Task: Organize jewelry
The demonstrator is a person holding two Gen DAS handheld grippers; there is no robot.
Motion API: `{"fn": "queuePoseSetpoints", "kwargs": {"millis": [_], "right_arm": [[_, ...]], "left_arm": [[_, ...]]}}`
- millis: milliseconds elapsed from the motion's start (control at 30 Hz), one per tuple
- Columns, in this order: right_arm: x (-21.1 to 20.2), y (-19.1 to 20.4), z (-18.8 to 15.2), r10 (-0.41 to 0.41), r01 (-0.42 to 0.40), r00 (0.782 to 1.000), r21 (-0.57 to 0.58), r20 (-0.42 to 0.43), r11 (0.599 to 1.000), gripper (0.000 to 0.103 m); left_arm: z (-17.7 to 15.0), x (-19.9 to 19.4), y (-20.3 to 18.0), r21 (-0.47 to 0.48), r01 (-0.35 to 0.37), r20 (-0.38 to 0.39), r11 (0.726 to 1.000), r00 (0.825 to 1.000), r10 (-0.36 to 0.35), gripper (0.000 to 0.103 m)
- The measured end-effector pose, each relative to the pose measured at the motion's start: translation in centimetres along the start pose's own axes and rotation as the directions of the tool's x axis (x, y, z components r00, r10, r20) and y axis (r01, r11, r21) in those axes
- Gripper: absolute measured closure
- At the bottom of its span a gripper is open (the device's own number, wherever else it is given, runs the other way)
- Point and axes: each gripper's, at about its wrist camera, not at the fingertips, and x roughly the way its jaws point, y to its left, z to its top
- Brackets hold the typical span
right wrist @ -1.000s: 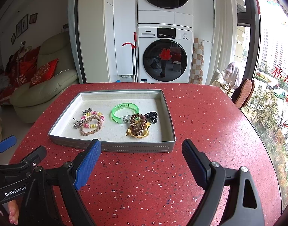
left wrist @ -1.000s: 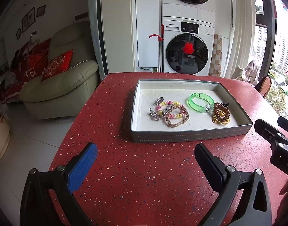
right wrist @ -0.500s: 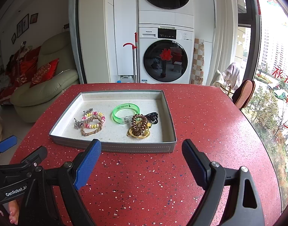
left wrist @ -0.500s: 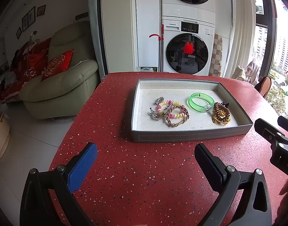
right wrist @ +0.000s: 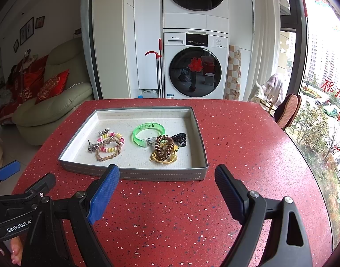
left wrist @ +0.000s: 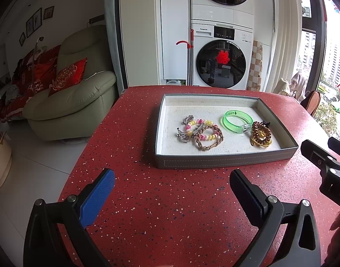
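Both grippers are empty. Your left gripper (left wrist: pixel 172 191) and right gripper (right wrist: pixel 166 185) hang over the red table (left wrist: pixel 170 211), short of the tray (left wrist: pixel 225 162), jaws spread wide with nothing between them. All the jewelry lies inside the tray, on its pale floor.

Findings, as risks:

1. Tangle on the left. The beaded bracelet (right wrist: pixel 111 141), the braided bracelet (right wrist: pixel 109 153) and the silver clip (right wrist: pixel 93 148) overlap or touch. Close on one and you will likely drag its neighbours; something could drop over the rim or onto the table.

2. Stack on the right. The brown coil tie (right wrist: pixel 164 148) sits on the yellow band (right wrist: pixel 163 159), with the black claw clip (right wrist: pixel 180 139) touching behind. A pinch from above may take two pieces at once, or let the springy coil slip out of the pads.

3. The green bangle (right wrist: pixel 147 134) is rigid and smooth and touches the coil tie. Grip it across its width and it may squirt free; a bite across the band looks safer.

4. Light tray. It appears to be thin card. Push a finger against its near wall and it may slide across the table.

5. Crowding. The grippers sit close, side by side. If both go for the middle of the tray, the fingers may collide.
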Motion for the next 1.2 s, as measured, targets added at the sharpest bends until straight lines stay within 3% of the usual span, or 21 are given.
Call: {"fn": "queuePoseSetpoints", "kwargs": {"millis": [1200], "right_arm": [[-0.05, 0.1, 0.01, 0.001, -0.001, 1.0, 0.0, 0.0, 1.0, 0.013]], "left_arm": [[0.08, -0.2, 0.14, -0.006, -0.008, -0.002, 1.0, 1.0, 0.008, 0.0]]}}
